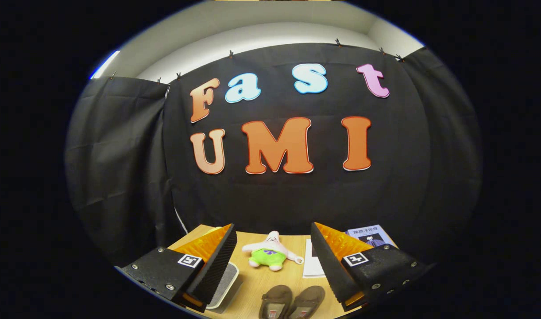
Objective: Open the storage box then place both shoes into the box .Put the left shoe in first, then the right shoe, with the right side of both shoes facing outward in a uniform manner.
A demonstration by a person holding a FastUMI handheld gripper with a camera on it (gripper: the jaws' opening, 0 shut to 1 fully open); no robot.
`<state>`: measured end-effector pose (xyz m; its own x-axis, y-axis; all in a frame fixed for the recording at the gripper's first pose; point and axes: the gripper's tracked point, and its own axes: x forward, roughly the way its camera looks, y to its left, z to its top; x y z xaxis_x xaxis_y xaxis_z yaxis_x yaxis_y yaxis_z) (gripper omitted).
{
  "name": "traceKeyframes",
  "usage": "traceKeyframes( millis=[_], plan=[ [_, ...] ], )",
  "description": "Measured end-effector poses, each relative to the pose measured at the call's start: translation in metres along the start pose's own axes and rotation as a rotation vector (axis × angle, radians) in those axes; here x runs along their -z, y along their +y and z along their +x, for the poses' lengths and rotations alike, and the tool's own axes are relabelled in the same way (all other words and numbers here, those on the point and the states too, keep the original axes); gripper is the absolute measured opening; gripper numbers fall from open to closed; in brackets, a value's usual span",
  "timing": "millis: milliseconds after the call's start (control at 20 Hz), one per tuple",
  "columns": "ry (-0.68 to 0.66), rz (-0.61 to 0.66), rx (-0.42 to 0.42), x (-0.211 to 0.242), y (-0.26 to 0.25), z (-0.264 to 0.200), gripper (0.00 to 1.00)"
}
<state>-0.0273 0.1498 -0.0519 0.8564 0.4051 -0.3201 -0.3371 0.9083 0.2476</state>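
Dim booth with soft, even light. A bright strip lamp (105, 64) glows high up beside the dark cloth. Fisheye bending curves the worktop (257, 277) edge. Focus stays sharp, shadows faint.

Claw (273, 261) spread empty, shoes (291, 302) between fingers, plush toy (270, 255) beyond

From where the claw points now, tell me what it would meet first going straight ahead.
Probably the plush star toy, lying on the wooden table beyond the open claw. The two brown shoes sit nearer but lower, so depth is uncertain.
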Motion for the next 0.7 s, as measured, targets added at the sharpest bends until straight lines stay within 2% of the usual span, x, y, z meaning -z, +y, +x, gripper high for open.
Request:
traceKeyframes(
  millis=[700],
  plan=[
    [0.306,0.205,-0.180,0.088,0.040,0.019,0.98]
  ],
)
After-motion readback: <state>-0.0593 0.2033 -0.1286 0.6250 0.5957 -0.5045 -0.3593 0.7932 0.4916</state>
